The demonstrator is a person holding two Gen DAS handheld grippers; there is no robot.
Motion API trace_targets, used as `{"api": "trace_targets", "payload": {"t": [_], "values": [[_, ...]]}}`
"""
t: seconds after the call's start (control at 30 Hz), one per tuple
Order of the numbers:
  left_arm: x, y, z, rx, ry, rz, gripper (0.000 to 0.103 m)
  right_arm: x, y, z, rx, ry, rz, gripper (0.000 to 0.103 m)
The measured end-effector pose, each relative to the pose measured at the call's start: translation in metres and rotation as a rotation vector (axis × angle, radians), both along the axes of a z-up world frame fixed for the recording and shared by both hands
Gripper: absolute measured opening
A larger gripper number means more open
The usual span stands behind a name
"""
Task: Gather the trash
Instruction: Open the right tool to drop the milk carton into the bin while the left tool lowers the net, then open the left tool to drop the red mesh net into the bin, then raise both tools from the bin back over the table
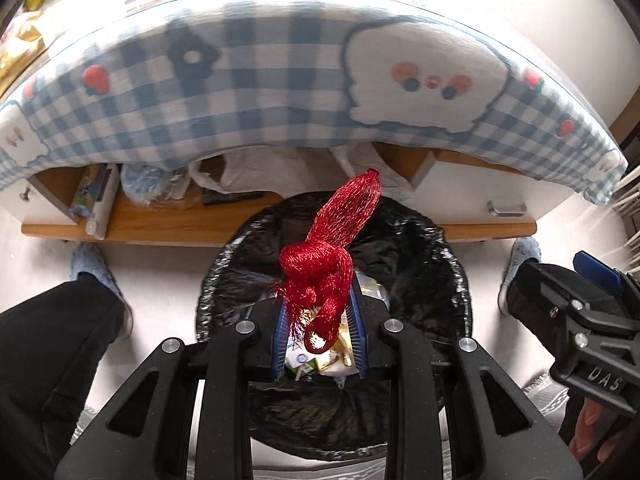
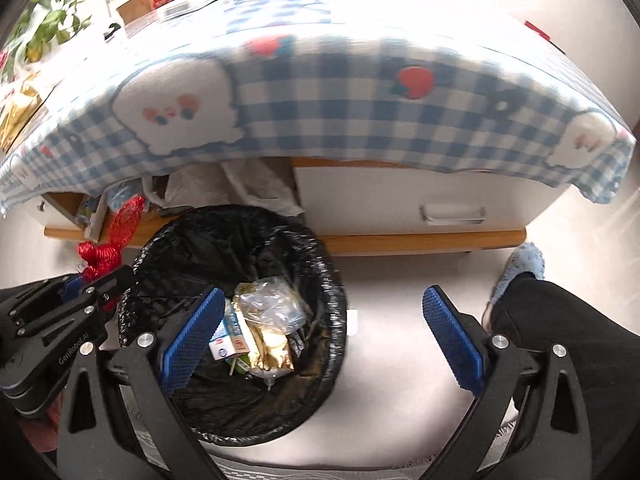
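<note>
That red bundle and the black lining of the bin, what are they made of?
The red bundle, pinched in the left gripper, looks like plastic mesh netting: open weave, slight sheen, knotted. The black lining looks like a thin plastic bag: glossy, crinkled, folded over the bin's rim. The right gripper is open.

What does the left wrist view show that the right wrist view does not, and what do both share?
Left wrist only: the left claw shut on the red net, seen close, directly over the bin.

Right wrist only: the open right claw, the bin's contents laid bare, such as a gold wrapper, and a drawer handle.

Both: bin, net, checked tablecloth.
</note>
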State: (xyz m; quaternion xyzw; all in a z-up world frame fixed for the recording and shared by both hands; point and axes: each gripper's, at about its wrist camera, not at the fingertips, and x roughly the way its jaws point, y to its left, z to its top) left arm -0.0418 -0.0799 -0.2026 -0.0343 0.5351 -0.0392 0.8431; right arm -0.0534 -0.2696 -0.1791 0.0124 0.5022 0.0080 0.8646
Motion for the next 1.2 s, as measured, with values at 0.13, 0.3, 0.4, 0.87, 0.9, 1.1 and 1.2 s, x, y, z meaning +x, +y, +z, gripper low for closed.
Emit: {"api": "trace_targets", "payload": {"t": [0.13,0.3,0.4,0.87,0.9,1.1,1.2], "values": [[0.000,-0.009,0.001,-0.005,-0.006,-0.009,0.025,-0.001,-0.015,0.004,0.011,-0.007,-0.034,0.095],[0.000,-0.017,0.004,-0.012,-0.018,-0.029,0.035,-0.003,-0.025,0.008,0.012,-0.012,-0.056,0.095],[-0.001,-0.018,0.007,-0.014,-0.031,-0.031,0.047,-0.002,-0.028,0.008,0.014,-0.015,-0.063,0.095],[-0.008,-0.008,0.030,0.045,-0.094,-0.010,0.088,-0.005,-0.022,0.029,0.000,-0.067,-0.040,0.095],[-0.008,-0.007,0.033,0.050,-0.096,-0.007,0.090,-0.004,-0.021,0.032,-0.001,-0.075,-0.034,0.095],[-0.005,0.002,0.066,0.066,-0.149,0.016,0.097,-0.003,-0.018,0.056,0.004,-0.123,-0.011,0.095],[-0.001,0.008,0.079,0.071,-0.164,0.023,0.097,0.000,-0.018,0.066,0.013,-0.136,-0.010,0.095]]}}
